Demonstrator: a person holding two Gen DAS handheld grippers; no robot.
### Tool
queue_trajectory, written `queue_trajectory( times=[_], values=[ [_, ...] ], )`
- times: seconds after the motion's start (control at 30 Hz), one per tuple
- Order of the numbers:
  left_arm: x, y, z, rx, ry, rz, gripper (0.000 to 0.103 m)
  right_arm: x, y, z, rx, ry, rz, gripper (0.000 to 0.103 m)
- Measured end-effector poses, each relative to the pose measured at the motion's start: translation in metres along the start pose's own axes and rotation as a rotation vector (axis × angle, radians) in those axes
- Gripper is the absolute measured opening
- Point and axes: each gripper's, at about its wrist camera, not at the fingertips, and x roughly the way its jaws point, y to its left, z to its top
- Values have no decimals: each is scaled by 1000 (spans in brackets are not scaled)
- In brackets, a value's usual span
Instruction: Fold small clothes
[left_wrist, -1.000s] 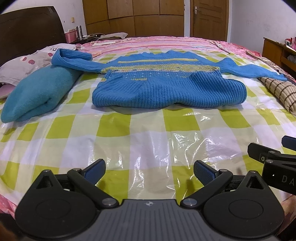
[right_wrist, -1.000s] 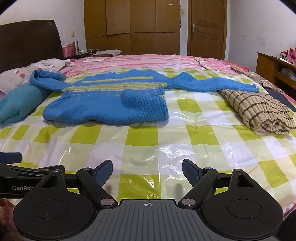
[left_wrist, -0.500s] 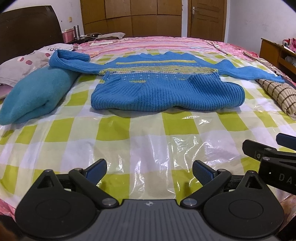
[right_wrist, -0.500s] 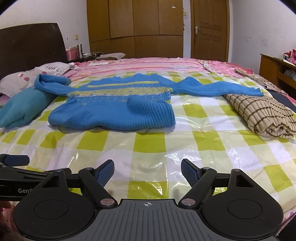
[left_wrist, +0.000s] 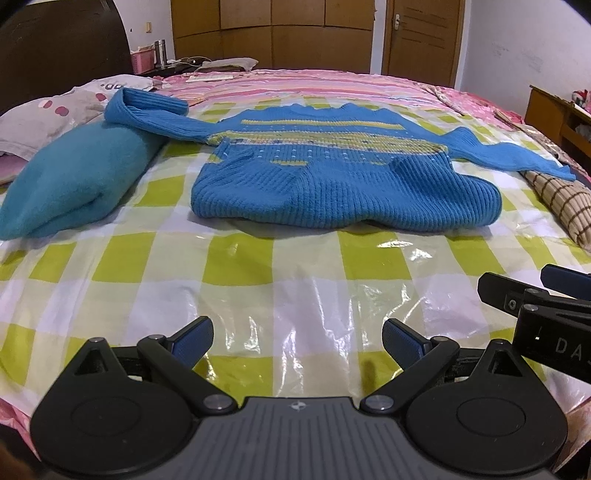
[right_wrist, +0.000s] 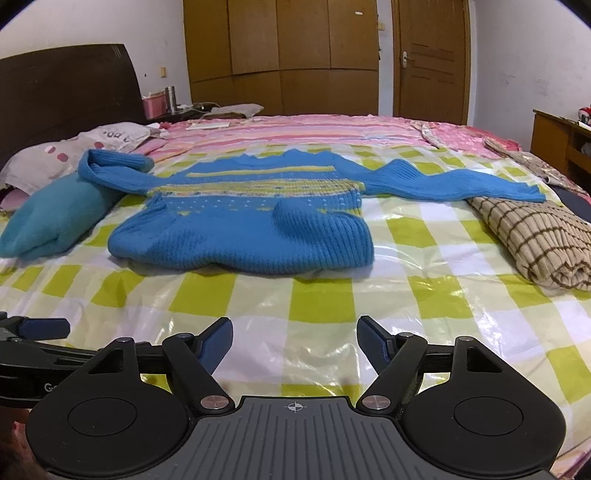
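Right now the blue sweater (left_wrist: 343, 184) lies flat on the checked plastic sheet (left_wrist: 258, 295) on the bed, straight ahead of both my grippers and well apart from them. Its body is doubled over, so a thick folded edge faces me, and both sleeves stick out sideways. So its long way runs from side to side, across the way I point. One sleeve reaches left and rests on the teal folded cloth (left_wrist: 70, 184). The other sleeve reaches right and its end lies on the brown checked cloth (right_wrist: 535, 236). My left gripper (left_wrist: 297, 341) is spread wide with nothing between its blue pads (left_wrist: 192, 339). My right gripper (right_wrist: 294, 343) is also apart and empty, though its jaws have just been closing a little. Both hang low over the near part of the sheet, side by side. From my left gripper the sweater sits almost dead ahead. From my right gripper it sits a bit to the left, with the right sleeve ahead. I think each gripper should take the sleeve on its own side, left for left and right for right.
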Motion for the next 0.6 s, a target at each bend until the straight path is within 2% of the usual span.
queue_trajectory(
  times=[0.3,0.6],
  values=[
    [2,-6,9,31,5,-11,103,5,5,11,-4,-13,37,72],
    [7,-5,16,37,11,4,103,9,0,16,8,-13,34,72]
  ],
)
